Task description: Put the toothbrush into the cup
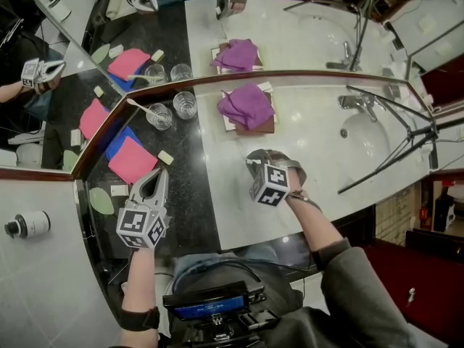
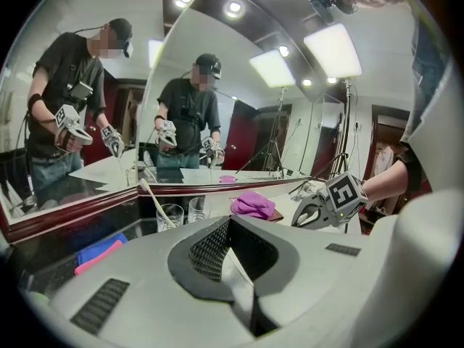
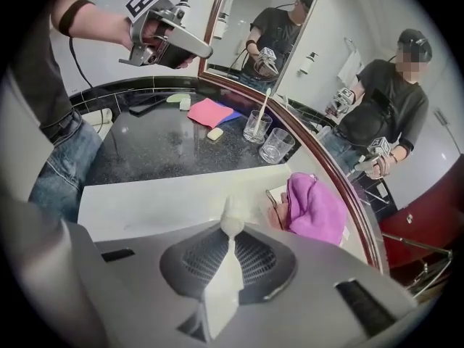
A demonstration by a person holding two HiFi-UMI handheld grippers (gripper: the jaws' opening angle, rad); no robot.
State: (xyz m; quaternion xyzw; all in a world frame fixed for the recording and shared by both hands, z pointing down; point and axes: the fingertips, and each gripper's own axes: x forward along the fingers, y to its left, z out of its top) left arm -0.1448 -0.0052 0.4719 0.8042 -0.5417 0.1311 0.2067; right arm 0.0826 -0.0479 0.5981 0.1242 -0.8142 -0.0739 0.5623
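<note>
1. Right gripper (image 1: 259, 162): centre of the head view, pointing steeply down over the white counter (image 1: 304, 158). Its jaws are pressed onto a slim cream toothbrush (image 3: 225, 267), whose end juts just past the jaw tips in the right gripper view.
2. Left gripper (image 1: 161, 176): lower left of the head view, over the black counter (image 1: 188, 194). Its jaws are pressed together with nothing between them.
3. Left cup (image 1: 160, 118): clear glass, upper left of centre on the black counter beside the mirror (image 1: 304, 42). A second toothbrush (image 1: 138, 107) stands in it, leaning toward the upper left.
4. Right cup (image 1: 185, 105): clear glass, just beside the left cup, with nothing in it.
5. Purple cloth (image 1: 246, 106): bunched on a small tray, above the right gripper in the frame and right of the cups.
6. Pink cloth (image 1: 132, 158): flat on the black counter, between the left cup and the left gripper.
</note>
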